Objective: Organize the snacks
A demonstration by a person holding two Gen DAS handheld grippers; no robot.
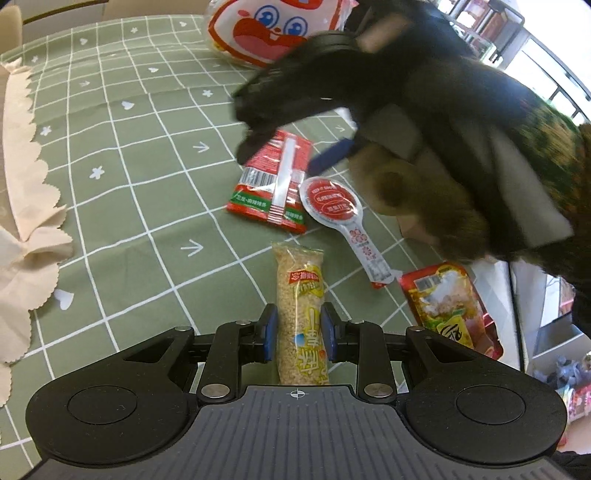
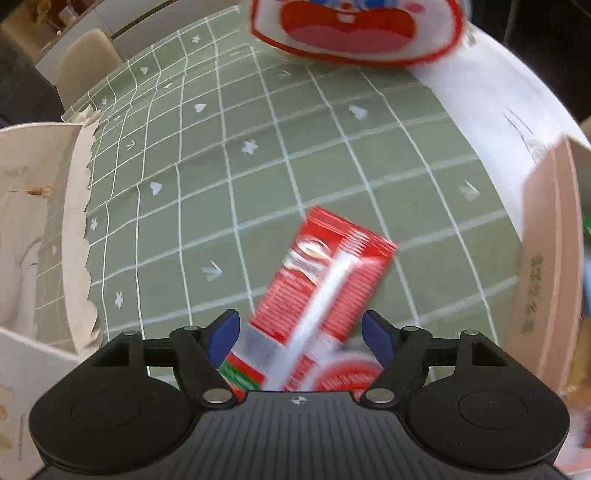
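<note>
My left gripper (image 1: 298, 332) is shut on a long clear pack of puffed-rice snack (image 1: 301, 306), which points away along the green checked tablecloth (image 1: 147, 177). Beyond it lie a red flat packet (image 1: 273, 184), a round red-lidded sauce cup with a long tab (image 1: 332, 201) and a red-yellow pouch (image 1: 447, 302) at the right. My right gripper (image 2: 297, 332) is open, its blue pads wide apart above the red packet (image 2: 325, 280); the sauce cup (image 2: 347, 376) shows just under it. It also shows from outside in the left wrist view (image 1: 280, 122), hovering over the red packet.
A large white-and-red cartoon-face bag (image 1: 273, 29) stands at the far side of the table, also in the right wrist view (image 2: 354, 33). A pink cardboard box (image 2: 546, 258) stands at the right. A beige scalloped cloth (image 1: 22, 206) lies at the left edge.
</note>
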